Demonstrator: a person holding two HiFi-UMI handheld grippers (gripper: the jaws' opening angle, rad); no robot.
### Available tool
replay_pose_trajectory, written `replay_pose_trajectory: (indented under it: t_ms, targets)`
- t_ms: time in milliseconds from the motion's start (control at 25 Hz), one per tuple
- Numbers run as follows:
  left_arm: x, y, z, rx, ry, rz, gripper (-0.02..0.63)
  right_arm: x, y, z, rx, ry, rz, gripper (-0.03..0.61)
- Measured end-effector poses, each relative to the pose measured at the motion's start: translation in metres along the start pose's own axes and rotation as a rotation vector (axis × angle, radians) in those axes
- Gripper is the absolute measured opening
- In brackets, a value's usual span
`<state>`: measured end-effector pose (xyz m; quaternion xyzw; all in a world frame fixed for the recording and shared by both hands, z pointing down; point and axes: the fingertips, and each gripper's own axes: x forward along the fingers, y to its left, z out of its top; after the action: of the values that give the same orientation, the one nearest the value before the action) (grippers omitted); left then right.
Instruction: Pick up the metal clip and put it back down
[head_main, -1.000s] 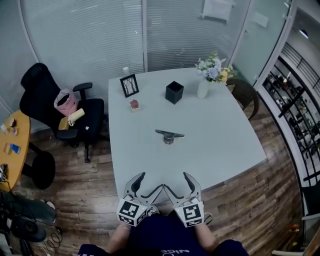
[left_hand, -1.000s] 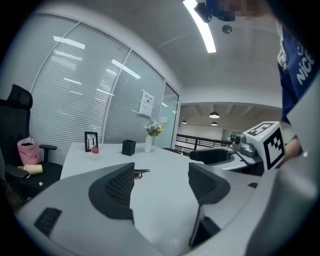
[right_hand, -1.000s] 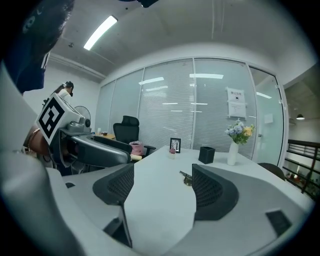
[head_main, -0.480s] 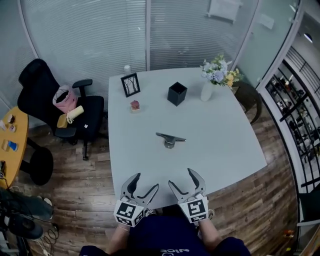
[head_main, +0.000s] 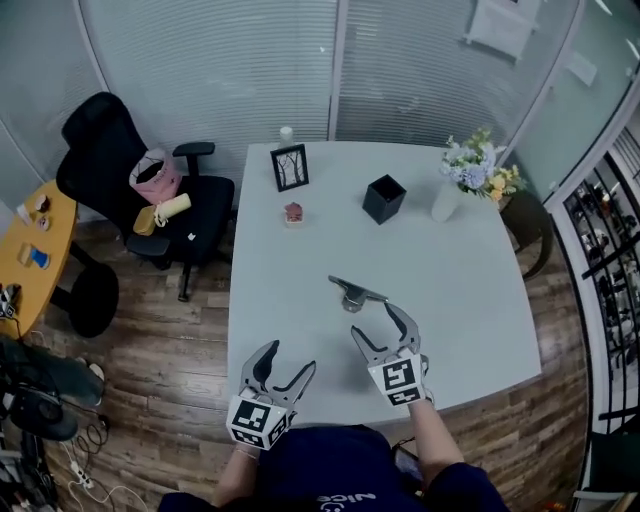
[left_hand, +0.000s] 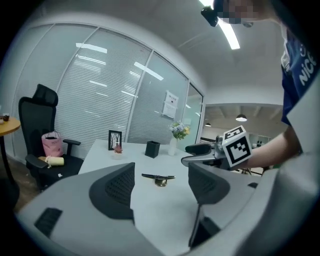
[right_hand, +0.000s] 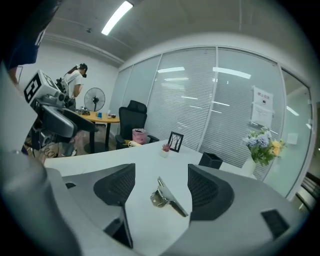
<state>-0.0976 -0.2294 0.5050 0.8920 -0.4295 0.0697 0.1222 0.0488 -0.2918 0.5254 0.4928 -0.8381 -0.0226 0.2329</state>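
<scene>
Closing empty, right gripper's (head_main: 374, 320) fingers (right_hand: 116, 184) sit near the metal clip (head_main: 355, 293).

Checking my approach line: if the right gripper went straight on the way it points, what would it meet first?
Probably the metal clip, lying on the table just ahead; nothing stands before it. The right gripper is closing its fingers, nothing between them yet.

right gripper (head_main: 372, 321): advanced toward metal clip (head_main: 351, 293) | jaws closing, clip ahead between them, untouched
</scene>
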Motion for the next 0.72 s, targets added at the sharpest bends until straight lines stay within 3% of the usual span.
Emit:
replay_pose_trajectory:
  t_ms: [120,400,600,720]
  targets:
    - [-0.006,0.011,0.008,0.033,-0.036,0.104,0.281,0.033,-0.01,-0.009,-0.075,0.037,0.064,0.33]
    - [-0.004,0.029,0.008,-0.007,-0.031,0.195,0.285,0.106,-0.012,-0.062,-0.217,0.215,0.234,0.324]
    - [-0.009,0.028,0.006,-0.016,-0.04,0.23,0.291,0.126,-0.012,-0.107,-0.289,0.348,0.25,0.317]
    - [-0.011,0.031,0.003,-0.003,-0.016,0.254,0.291,0.135,-0.011,-0.118,-0.33,0.377,0.254,0.296]
